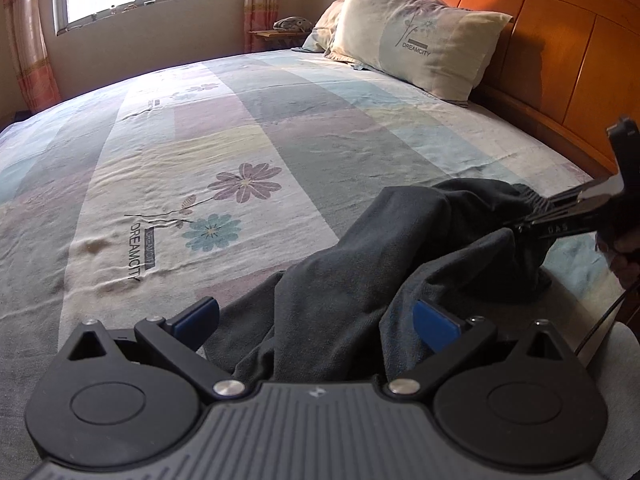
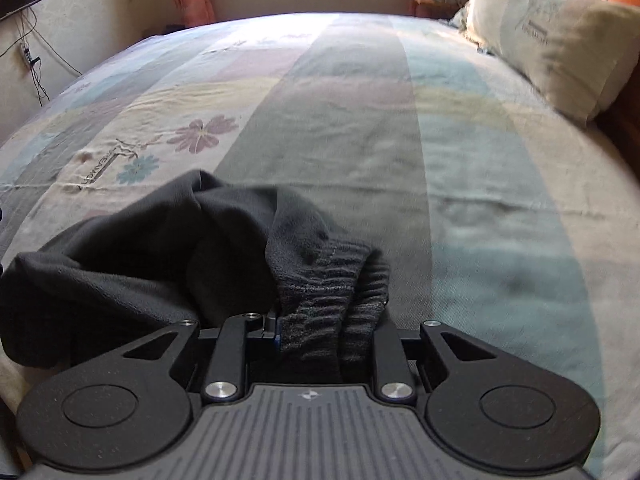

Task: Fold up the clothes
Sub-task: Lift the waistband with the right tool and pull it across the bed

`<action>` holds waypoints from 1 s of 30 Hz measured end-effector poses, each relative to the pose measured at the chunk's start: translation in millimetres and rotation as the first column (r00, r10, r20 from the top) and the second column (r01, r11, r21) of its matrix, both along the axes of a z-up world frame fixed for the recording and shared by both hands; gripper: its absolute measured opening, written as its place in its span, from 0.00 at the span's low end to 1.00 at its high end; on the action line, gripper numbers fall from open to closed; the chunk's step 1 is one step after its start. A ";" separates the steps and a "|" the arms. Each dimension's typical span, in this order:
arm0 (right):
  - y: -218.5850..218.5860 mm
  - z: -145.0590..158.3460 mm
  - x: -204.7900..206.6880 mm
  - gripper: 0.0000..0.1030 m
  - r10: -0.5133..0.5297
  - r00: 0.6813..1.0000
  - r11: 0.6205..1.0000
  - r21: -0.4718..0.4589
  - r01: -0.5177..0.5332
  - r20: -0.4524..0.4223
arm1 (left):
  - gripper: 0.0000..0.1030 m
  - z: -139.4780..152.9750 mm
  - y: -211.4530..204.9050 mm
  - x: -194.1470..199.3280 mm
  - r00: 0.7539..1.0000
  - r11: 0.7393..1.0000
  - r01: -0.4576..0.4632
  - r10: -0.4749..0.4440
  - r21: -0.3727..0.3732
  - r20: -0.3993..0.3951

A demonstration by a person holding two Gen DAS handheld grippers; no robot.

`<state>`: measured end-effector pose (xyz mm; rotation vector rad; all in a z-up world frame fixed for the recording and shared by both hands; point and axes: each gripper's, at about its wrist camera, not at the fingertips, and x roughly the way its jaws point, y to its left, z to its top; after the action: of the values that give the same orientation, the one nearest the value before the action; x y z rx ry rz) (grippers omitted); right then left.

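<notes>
With the right gripper (image 2: 320, 340) clamped on the ribbed waistband of the dark grey fleece garment (image 1: 360, 264) and the left gripper (image 1: 316, 320) standing open around bunched cloth, the step goes best if the left closes before both spread the garment flat on the pastel patchwork bedsheet (image 1: 280, 128).

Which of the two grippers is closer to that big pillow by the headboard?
Right. The right gripper, gripping the dark garment, sits on the pillow's side of the bed; the left gripper sits farther away.

Bare bedsheet (image 2: 340, 128) lies free from my ten to twelve; the pillow (image 2: 560, 40) blocks two o'clock.
</notes>
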<state>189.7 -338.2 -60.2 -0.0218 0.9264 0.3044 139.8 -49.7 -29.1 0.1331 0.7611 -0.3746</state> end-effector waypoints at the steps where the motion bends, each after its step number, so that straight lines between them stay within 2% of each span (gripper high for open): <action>1: -1.0 -6.2 -3.8 0.25 0.001 1.000 1.000 0.022 0.000 -0.024 | 0.99 -0.1 -2.6 1.1 1.000 1.000 0.011 -0.011 0.006 0.002; 5: -2.4 -26.4 -20.6 0.25 0.018 0.995 0.994 0.108 -0.008 -0.096 | 0.99 -1.2 -12.0 6.6 1.000 1.000 0.030 -0.030 0.010 0.002; 11: 0.0 -25.4 -36.7 0.28 0.037 0.993 0.985 0.171 -0.017 -0.112 | 0.99 -1.3 -24.6 15.8 0.999 0.998 0.052 -0.052 -0.024 -0.002; 14: -10.2 -20.1 -35.8 0.42 0.050 0.992 0.970 0.242 -0.021 -0.115 | 0.99 -1.0 -30.6 19.3 0.998 0.997 0.066 -0.066 -0.028 0.002; 16: -24.3 -16.3 -30.9 0.65 0.042 0.992 0.944 0.330 -0.001 -0.118 | 0.99 -0.9 -32.5 20.8 0.997 0.997 0.071 -0.071 -0.038 0.003; 18: -43.9 -14.7 -22.2 0.76 0.019 0.992 0.898 0.438 0.038 -0.125 | 0.99 -0.9 -33.9 22.4 0.997 0.996 0.076 -0.076 -0.045 0.000; 19: -52.8 -16.5 -15.8 0.77 0.019 0.990 0.868 0.494 0.052 -0.137 | 0.99 -1.2 -34.7 22.8 0.997 0.996 0.076 -0.077 -0.045 -0.001; 21: -71.2 -26.2 0.0 0.80 0.018 0.983 0.781 0.616 0.099 -0.180 | 0.99 -1.9 -36.3 23.5 0.997 0.996 0.076 -0.076 -0.042 -0.002; 23: -86.7 -44.1 16.7 0.81 0.014 0.967 0.679 0.712 0.179 -0.256 | 0.99 -2.7 -37.7 24.1 0.997 0.996 0.074 -0.075 -0.040 -0.004; 26: -99.5 -71.5 37.6 0.81 0.006 0.938 0.555 0.781 0.286 -0.348 | 0.99 -3.2 -39.7 24.5 0.997 0.997 0.073 -0.073 -0.031 -0.007; 28: -99.6 -83.6 48.8 0.81 0.010 0.924 0.500 0.803 0.326 -0.382 | 0.99 -3.0 -41.7 25.7 0.997 0.997 0.071 -0.071 -0.021 -0.009; 30: -94.0 -88.5 58.1 0.80 0.015 0.921 0.485 0.809 0.333 -0.388 | 0.99 -2.4 -43.4 27.7 0.998 0.998 0.068 -0.068 -0.014 -0.013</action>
<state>247.8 -432.2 -148.7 1.1175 1.0246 0.5910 167.5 -93.1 -31.5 0.1442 0.7683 -0.4456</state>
